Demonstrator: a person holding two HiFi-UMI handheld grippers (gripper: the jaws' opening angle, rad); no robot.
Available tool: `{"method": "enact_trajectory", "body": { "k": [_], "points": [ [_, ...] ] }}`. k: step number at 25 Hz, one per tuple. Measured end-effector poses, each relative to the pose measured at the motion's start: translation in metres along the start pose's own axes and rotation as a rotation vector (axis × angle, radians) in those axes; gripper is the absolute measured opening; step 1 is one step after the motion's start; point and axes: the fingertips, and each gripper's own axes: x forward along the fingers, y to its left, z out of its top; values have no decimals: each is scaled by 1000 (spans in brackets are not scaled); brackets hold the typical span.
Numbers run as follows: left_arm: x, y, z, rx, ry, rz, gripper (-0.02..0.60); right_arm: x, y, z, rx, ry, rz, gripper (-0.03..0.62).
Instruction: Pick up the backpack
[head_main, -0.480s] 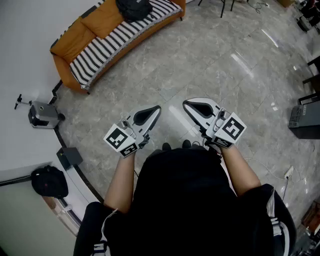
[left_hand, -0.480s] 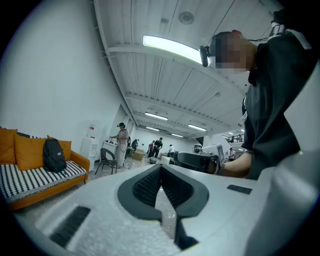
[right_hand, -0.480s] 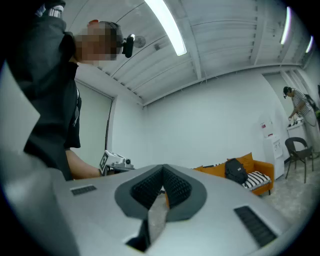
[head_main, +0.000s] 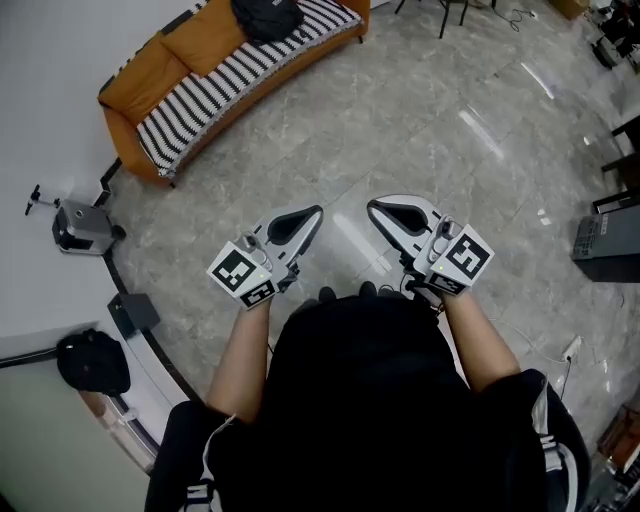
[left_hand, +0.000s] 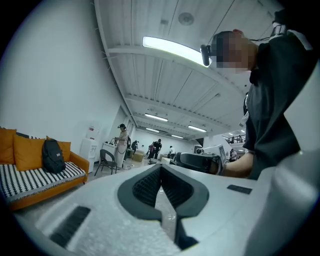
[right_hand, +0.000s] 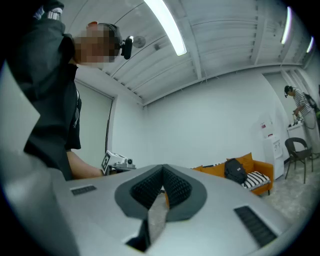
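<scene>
Left gripper (left_hand: 161, 168): fingers pressed together, nothing between them. Right gripper (right_hand: 162, 170): same, closed and empty. Both are held level in front of the person's chest, side by side, tips angled toward each other.

Change vs half a second ago: basically none. Both grippers are in the same pose and the same spot in the head view. Only the scene drifts slightly left in frame, so a small head move. My read: the approach hasn't started and the whole task is still ahead. The jaws will need to open before any grab.

Backpack (head_main: 265, 17): well apart from both grippers, across open tiled floor, at the top edge of the head view. It sits on the sofa (head_main: 215, 85), on the striped seat, leaning upright against an orange back cushion. Nothing is on or against it besides the cushions. It's black, soft-looking and rounded. Straps and top handle are too small to make out, so the grab point is TBD once closer. It probably sags when lifted.
</scene>
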Motion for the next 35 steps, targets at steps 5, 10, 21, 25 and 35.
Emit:
{"method": "enact_trajectory", "body": {
  "k": [5,10,21,25,35],
  "points": [
    [-1,0,-1,-20,-11,6,6,-3,1,2,38,-17,46,26],
    [2,-11,-1,-30,-27,-39,6,-7,9,-7,67,7,113,28],
    [29,-27,-16,19,72,-13,6,-44,-18,-1,97,-41,72,28],
    [43,-35,-20,30,90,-19,6,-62,-31,-1,84,-40,54,28],
    [75,-31,-31,16,104,-61,6,-91,-63,-7,59,-10,4,28]
  ]
}}
